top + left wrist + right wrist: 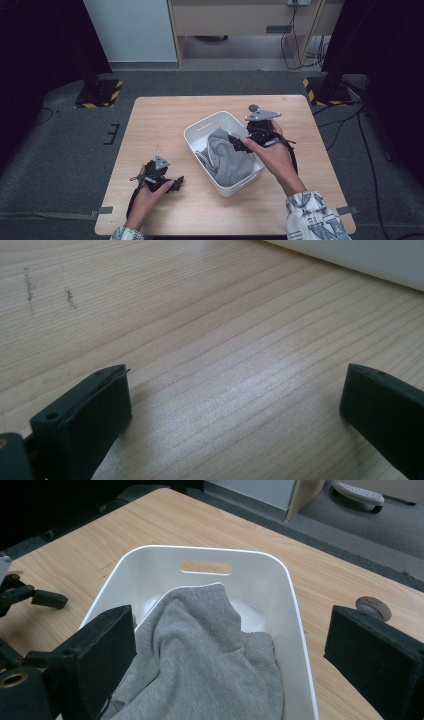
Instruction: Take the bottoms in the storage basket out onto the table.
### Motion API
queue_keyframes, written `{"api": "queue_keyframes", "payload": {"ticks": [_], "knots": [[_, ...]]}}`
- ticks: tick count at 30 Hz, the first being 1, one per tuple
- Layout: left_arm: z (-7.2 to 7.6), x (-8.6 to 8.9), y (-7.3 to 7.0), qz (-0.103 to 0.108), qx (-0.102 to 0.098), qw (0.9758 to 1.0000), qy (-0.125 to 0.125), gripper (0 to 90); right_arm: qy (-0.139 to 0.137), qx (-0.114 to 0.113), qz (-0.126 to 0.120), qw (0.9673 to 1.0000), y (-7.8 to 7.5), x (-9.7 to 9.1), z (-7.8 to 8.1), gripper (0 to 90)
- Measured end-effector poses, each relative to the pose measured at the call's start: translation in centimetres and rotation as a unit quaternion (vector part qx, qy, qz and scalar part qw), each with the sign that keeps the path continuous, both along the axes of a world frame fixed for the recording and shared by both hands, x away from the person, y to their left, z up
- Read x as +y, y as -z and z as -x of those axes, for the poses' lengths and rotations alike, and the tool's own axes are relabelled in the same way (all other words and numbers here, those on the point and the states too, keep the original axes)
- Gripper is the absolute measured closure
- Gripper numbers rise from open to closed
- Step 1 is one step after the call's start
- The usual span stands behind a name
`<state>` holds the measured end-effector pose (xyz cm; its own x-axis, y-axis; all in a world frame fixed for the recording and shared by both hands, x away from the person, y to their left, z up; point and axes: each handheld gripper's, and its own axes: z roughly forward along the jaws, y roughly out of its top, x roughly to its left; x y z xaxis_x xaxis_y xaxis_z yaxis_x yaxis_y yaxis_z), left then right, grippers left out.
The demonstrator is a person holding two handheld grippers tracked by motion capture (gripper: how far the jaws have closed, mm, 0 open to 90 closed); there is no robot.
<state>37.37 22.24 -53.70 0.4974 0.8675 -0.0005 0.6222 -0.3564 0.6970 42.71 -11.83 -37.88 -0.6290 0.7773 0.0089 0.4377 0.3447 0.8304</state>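
Lying in white bin (200, 131), grey garment (227, 155) just below right hand-held gripper (239, 143), jaws wide, empty.

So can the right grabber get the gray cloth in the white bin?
Probably yes. The right gripper hangs just above the gray cloth with its jaws wide open, and nothing lies between them. The white bin is open on top, so the way down looks free.

Even overhead light, soft glare on the table (240, 390), dark edges, near claws blurred
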Motion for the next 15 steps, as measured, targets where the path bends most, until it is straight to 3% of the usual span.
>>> {"api": "queue_keyframes", "payload": {"ticks": [10,15], "knots": [[0.0,-0.1,0.0,0.002,-0.001,1.0000,0.001,0.0,-0.009,0.010,0.004,0.9999,1.3,1.3,-0.7,5.8],[0.0,-0.2,0.0,0.002,0.000,1.0000,0.001,0.0,-0.022,0.026,0.006,0.9994,3.4,2.8,-1.2,5.6]]}}
